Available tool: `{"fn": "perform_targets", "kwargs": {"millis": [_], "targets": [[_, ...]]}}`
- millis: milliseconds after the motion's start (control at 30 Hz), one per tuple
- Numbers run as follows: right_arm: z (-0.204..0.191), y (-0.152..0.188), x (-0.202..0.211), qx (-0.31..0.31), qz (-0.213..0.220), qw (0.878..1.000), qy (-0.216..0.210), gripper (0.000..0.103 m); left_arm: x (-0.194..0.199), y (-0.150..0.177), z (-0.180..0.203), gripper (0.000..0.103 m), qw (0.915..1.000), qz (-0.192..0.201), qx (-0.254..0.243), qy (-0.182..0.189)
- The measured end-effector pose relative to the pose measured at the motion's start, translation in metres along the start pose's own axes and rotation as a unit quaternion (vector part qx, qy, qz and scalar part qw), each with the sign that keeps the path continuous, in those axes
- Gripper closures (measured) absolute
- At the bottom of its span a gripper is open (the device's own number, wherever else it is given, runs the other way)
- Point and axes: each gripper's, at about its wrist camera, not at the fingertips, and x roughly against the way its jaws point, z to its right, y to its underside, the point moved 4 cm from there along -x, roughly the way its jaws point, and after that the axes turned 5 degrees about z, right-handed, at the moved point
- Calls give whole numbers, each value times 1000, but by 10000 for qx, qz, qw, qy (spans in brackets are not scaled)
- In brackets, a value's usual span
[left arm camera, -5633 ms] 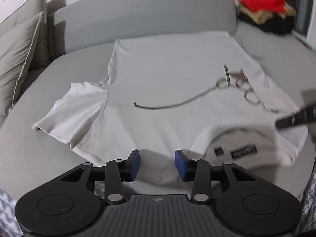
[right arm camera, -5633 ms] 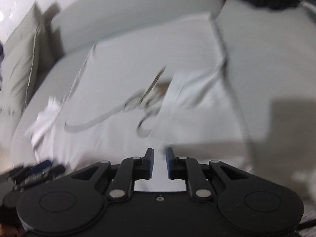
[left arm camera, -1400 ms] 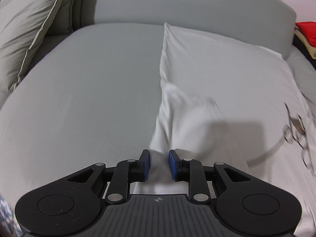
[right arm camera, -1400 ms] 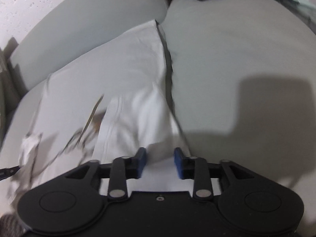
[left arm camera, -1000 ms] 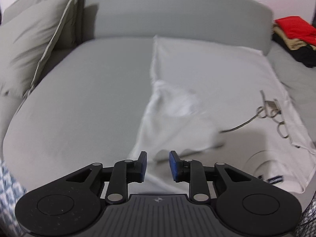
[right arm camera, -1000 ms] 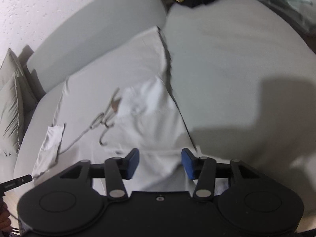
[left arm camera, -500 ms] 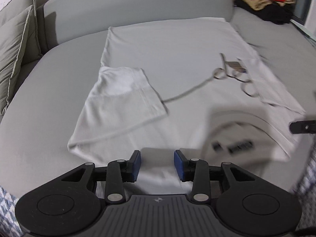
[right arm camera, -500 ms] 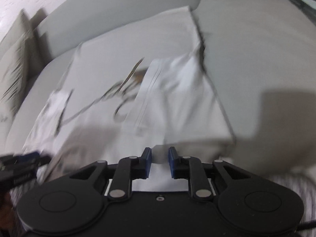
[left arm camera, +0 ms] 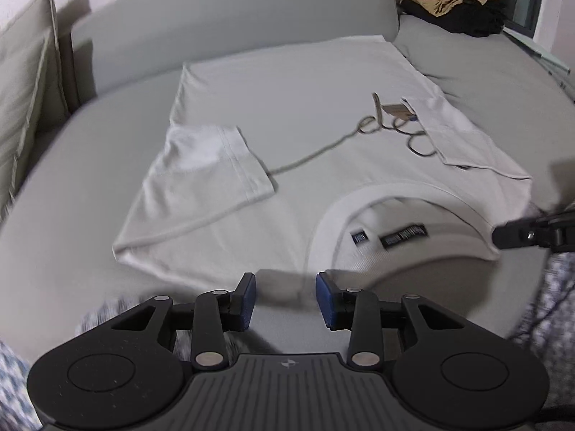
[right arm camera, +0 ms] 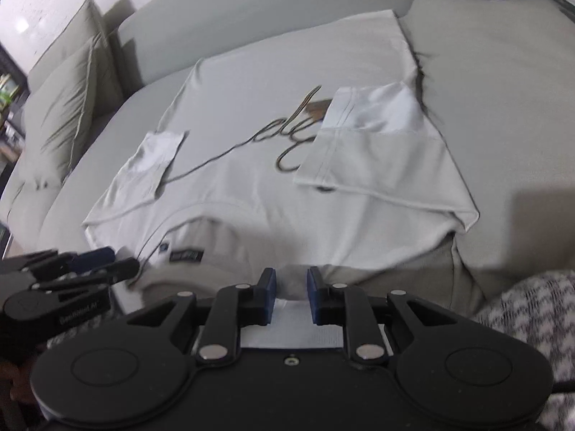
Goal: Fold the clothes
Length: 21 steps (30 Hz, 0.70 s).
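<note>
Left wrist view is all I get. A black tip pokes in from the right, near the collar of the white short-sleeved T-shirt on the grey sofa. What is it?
Observer: That is the right gripper. Its own view shows its blue-padded fingers only narrowly apart, tips at the near edge of the white short-sleeved T-shirt. I cannot tell whether they pinch cloth.
Operator: And where does my gripper sit, seen from over there?
Observer: The left gripper shows at that view's left edge, pointing in at the shirt's near edge, just left of the dark collar labels.
</note>
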Motion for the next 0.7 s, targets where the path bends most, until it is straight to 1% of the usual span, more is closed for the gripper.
{"fn": "perform_targets", "kwargs": {"millis": [33,67,100,167,233,267,333,367,400,433,467,500,533,567,633,700], "targets": [[1,1,4,-79,-91,9999,-48,84,4,1,0,67,9999,-70,23,113],[1,2,8,-167,-172,9997,-105,84,8,0,0,67,9999,-60,26,158],[1,2,13,-230,-148,9995,-173,84,14,-3,-1,67,9999,31,13,115],[-1,-6,29,-277,77,9993,-254,84,28,-14,-6,66,9996,275,13,-38],[-6,-21,47,-348,394,9977,-417,83,43,-30,-16,66,9982,562,121,-193],[-9,-30,57,-359,558,9965,-514,81,52,-40,-23,65,9967,740,193,-269],[-16,-49,79,-316,922,9933,-625,78,69,-59,-37,60,9923,1116,344,-408],[-19,-59,90,-280,1110,9913,-655,73,77,-69,-44,58,9895,1297,423,-470],[-22,-69,100,-250,1285,9891,-673,69,84,-78,-51,53,9867,1451,501,-530],[-24,-79,109,-233,1454,9867,-686,60,89,-87,-58,46,9839,1589,573,-586],[-25,-88,118,-223,1610,9843,-691,53,93,-95,-64,41,9814,1702,628,-632],[-25,-98,124,-236,1741,9820,-696,50,96,-104,-70,31,9791,1800,674,-671],[-24,-109,127,-289,1832,9800,-717,47,96,-112,-75,28,9773,1867,713,-703],[-23,-119,129,-353,1910,9781,-744,42,95,-120,-80,27,9760,1912,748,-730],[-17,-141,128,-629,1911,9753,-912,33,89,-138,-90,19,9738,1958,817,-816],[-6,-163,121,-1012,1845,9710,-1133,33,79,-155,-98,17,9723,2006,854,-843]]}}
